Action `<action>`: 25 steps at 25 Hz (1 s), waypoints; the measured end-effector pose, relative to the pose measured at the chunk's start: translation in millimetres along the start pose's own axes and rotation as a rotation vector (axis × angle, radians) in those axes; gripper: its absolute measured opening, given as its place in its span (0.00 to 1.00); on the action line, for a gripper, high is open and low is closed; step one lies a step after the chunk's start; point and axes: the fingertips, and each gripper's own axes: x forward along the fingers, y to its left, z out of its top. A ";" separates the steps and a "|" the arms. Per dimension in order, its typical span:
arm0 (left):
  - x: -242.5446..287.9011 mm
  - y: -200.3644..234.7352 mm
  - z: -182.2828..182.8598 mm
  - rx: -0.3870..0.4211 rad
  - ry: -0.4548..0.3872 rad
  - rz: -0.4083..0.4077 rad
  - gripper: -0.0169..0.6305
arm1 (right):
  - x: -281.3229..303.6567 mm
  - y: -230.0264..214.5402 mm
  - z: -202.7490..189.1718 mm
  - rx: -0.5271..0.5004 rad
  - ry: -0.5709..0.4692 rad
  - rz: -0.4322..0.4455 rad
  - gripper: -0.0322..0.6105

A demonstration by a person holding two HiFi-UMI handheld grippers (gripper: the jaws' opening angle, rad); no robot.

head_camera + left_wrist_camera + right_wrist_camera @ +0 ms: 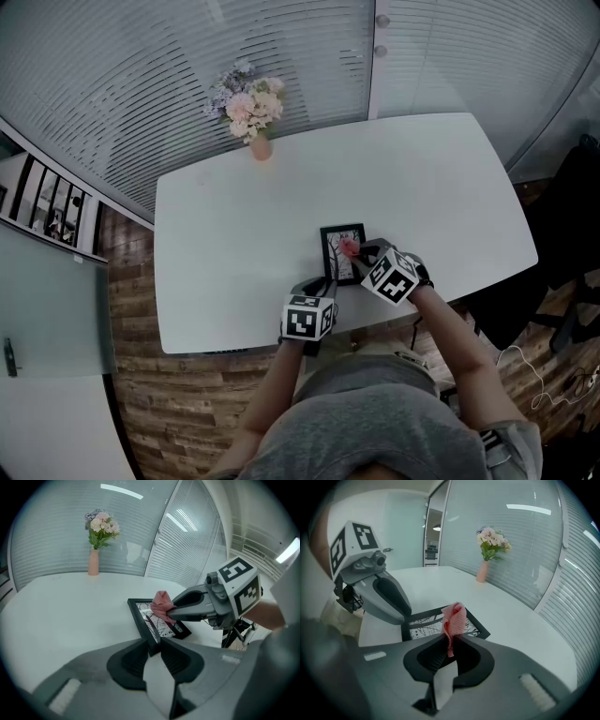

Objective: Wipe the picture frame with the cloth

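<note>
At the far left of the white table a vase of flowers stands near the back edge, well apart from the work and out of the way of both grippers.

Nearer the person, the left gripper reaches in from the table's front edge. Its jaws are closed on the near left corner of the picture frame, with the dark border pinched between the two pads. This grip looks meant to pin the frame so that it does not slide on the smooth tabletop while it is rubbed. Taking it by the corner also leaves the glass free. Whether that corner is lifted slightly off the table cannot be told.

The frame lies close to the front edge of the table, between the two grippers, with its printed side up.

The pink cloth is bunched into a small wad. It sticks out past the tips of the right gripper, whose jaws are clamped on its lower part. The wad sits over the far right part of the frame's face, at or just above the glass, so that soft fabric, not hard plastic, meets the surface. The right gripper comes in low from the right, which suits a sweeping stroke across the frame.
</note>
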 end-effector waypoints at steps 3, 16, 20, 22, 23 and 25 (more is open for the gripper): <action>-0.1 0.7 0.4 0.000 -0.003 0.006 0.17 | -3.2 7.4 -2.5 -0.002 0.004 0.013 0.11; 1.0 1.0 -0.2 -0.001 -0.013 0.042 0.17 | -11.3 29.0 -12.2 -0.012 0.006 0.033 0.11; 1.1 1.1 -0.1 0.000 -0.013 0.049 0.17 | -11.3 28.9 -12.0 -0.013 0.011 0.028 0.11; 1.2 0.8 0.3 -0.001 -0.012 0.052 0.17 | -11.3 28.8 -12.0 -0.015 0.013 0.023 0.11; 1.2 0.6 0.4 -0.001 -0.012 0.054 0.17 | -11.3 28.8 -12.0 -0.015 0.014 0.020 0.11; 1.0 0.5 0.2 0.001 -0.013 0.057 0.17 | -12.0 28.5 -11.4 -0.012 0.010 0.007 0.11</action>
